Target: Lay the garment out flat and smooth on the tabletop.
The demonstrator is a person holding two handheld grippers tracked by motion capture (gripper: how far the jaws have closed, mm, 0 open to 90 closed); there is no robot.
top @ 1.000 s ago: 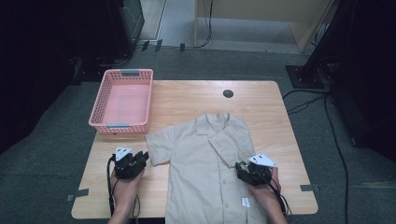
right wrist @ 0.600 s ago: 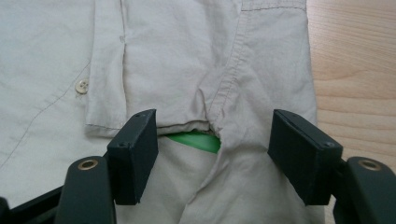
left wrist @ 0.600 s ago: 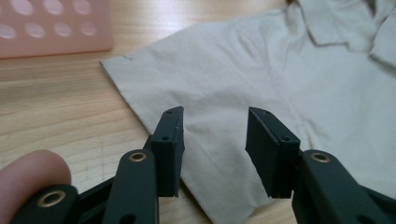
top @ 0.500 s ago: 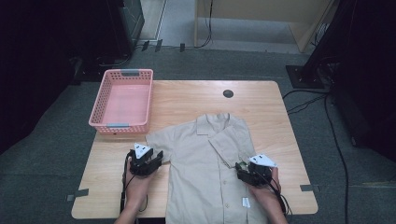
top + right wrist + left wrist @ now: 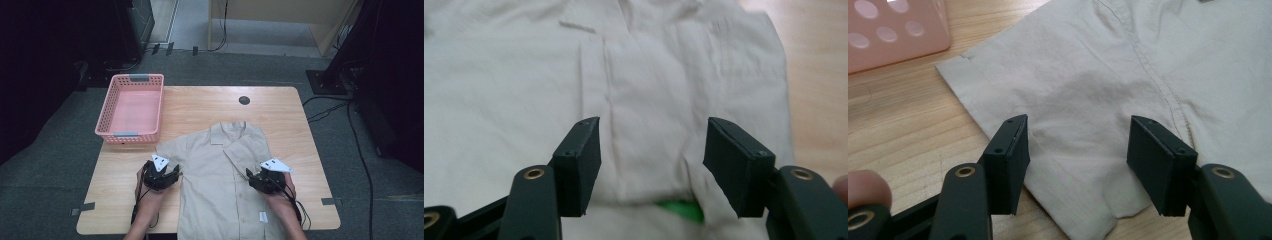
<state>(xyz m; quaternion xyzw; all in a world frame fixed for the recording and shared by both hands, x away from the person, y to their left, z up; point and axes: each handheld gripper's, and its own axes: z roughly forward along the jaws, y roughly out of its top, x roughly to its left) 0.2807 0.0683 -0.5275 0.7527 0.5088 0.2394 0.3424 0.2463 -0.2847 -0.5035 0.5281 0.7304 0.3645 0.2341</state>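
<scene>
A pale wooden table stands on grey carpet in a dim room, with dark equipment and cables along the far edge of the floor.

Nearest the person, both forearms come in from the bottom of the high view. The left gripper sits at the edge of the shirt's sleeve, its jaws spread apart with nothing between them; in the left gripper view the two black jaws hang just over the lower corner of that sleeve, wood showing to their left. A fingertip shows at the lower left of that view. The right gripper rests over the other side of the shirt, near its sleeve hem, and its jaws are likewise released and empty; in the right gripper view they frame a folded panel of cloth, with a small patch of green peeking from under the fabric between them.

The beige short-sleeved shirt lies flat on the table between the two grippers, front up, collar pointing away from the person, its hem reaching the near edge.

Farther off, a pink perforated basket sits on the table's far left part, just beyond the shirt's left sleeve. A small dark round spot marks the tabletop near the far edge.
</scene>
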